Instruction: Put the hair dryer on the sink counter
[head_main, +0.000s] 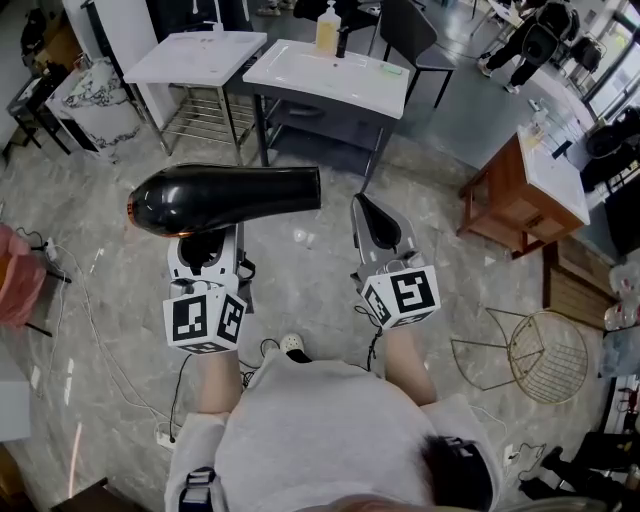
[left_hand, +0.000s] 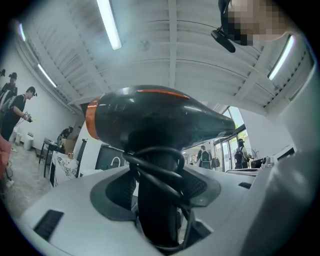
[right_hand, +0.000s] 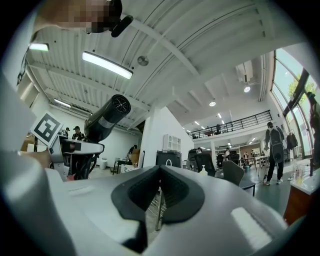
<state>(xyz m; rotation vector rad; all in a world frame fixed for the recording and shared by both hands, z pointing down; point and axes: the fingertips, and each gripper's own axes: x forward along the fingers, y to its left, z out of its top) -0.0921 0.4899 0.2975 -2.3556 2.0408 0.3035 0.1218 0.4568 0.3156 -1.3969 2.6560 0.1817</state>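
Note:
A glossy black hair dryer (head_main: 225, 198) with an orange ring at its rear lies level over the floor, nozzle pointing right. My left gripper (head_main: 207, 245) is shut on its handle, and in the left gripper view the handle (left_hand: 156, 210) and a wound black cord fill the gap between the jaws. The dryer (right_hand: 107, 120) also shows at the left of the right gripper view. My right gripper (head_main: 375, 222) is beside it, shut with nothing in it, its pads (right_hand: 150, 192) meeting. A white sink counter (head_main: 390, 95) stands ahead, a second one (head_main: 165, 68) to its left.
A soap bottle (head_main: 327, 30) stands at the back of the nearer sink counter. A marble-patterned bin (head_main: 95, 100) is far left, a wooden cabinet (head_main: 510, 205) right, a wire chair (head_main: 545, 355) lower right. Cables (head_main: 70, 290) trail over the floor at left.

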